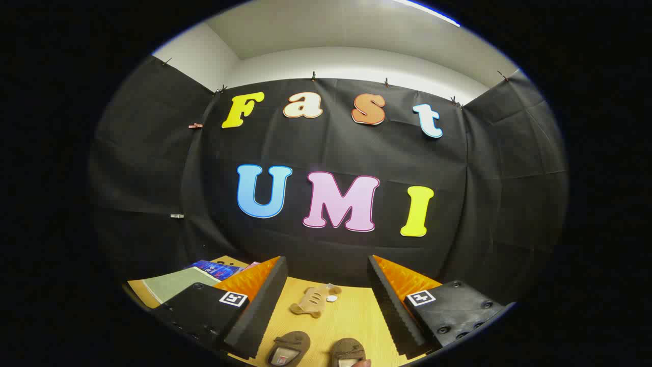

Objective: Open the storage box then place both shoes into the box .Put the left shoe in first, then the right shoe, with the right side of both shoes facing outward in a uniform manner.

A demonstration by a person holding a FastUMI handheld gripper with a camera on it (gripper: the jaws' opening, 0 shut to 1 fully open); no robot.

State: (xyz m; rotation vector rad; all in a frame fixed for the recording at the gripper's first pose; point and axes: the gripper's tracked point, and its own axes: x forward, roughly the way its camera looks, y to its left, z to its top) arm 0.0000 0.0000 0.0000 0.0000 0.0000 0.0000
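My gripper [326, 278] is open, held high above the wooden table [351, 316] with nothing between its fingers. Two small brown shoes lie on the table below and between the fingers: one [288, 348] nearer the left finger, the other [348, 352] nearer the right finger, both with their openings facing up. A tan, flat shoe-shaped piece [311, 300] with a small white bit beside it lies farther out on the table, between the fingertips.
A green mat [175, 284] and some blue printed packets [216, 268] lie on the table beyond the left finger. The booth's black cloth wall [331, 244] rises close behind the table.
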